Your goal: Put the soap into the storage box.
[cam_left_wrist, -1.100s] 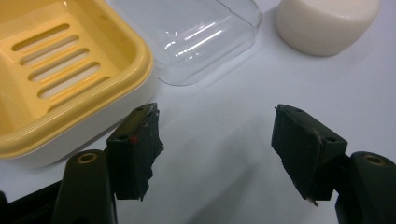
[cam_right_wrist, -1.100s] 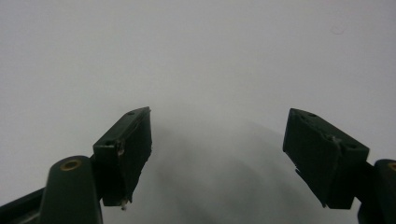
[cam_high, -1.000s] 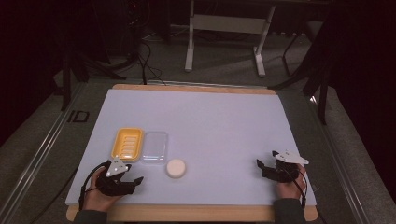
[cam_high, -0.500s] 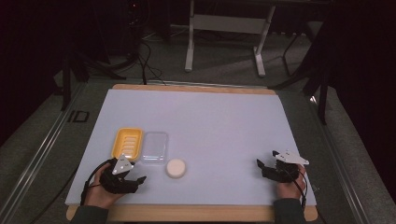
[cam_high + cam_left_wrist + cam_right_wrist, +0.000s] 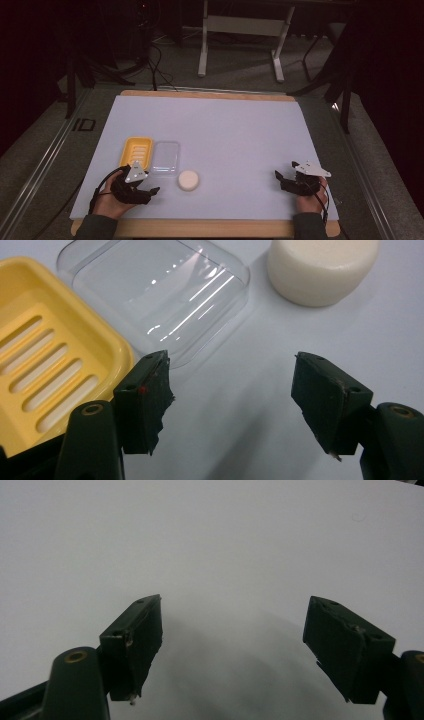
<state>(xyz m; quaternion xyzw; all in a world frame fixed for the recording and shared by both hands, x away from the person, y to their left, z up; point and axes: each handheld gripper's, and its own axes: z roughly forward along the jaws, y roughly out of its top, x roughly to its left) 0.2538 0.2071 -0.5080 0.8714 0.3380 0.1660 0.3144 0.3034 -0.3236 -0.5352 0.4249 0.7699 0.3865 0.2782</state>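
Left gripper point(image 5: 148, 191) sits at the near-left of the table point(image 5: 240, 130), jaws spread with a clear gap, nothing between them — released. They have just been opening a little further. Right gripper point(image 5: 281, 177) rests at the near-right, well apart from everything, jaws also spread and empty over bare white surface.

Things in play, all on the left side: yellow soap dish point(image 5: 136, 151), clear lid point(image 5: 165, 158) just beside it on the right, and the round white soap bar point(image 5: 188, 180) near the lid's near-right corner, a bit apart from it.

Key relation — in the left gripper view the soap bar point(image 5: 320, 267) lies ahead and to the right of the fingers point(image 5: 145, 397), the clear lid point(image 5: 155, 295) straight ahead, the soap dish point(image 5: 45, 355) off to the left. The bar is round, so no long axis to line up with; any approach angle works.

Left hand is far nearer than the right. My read: the next move is a short reach forward-right with the left gripper to straddle the bar, then close.
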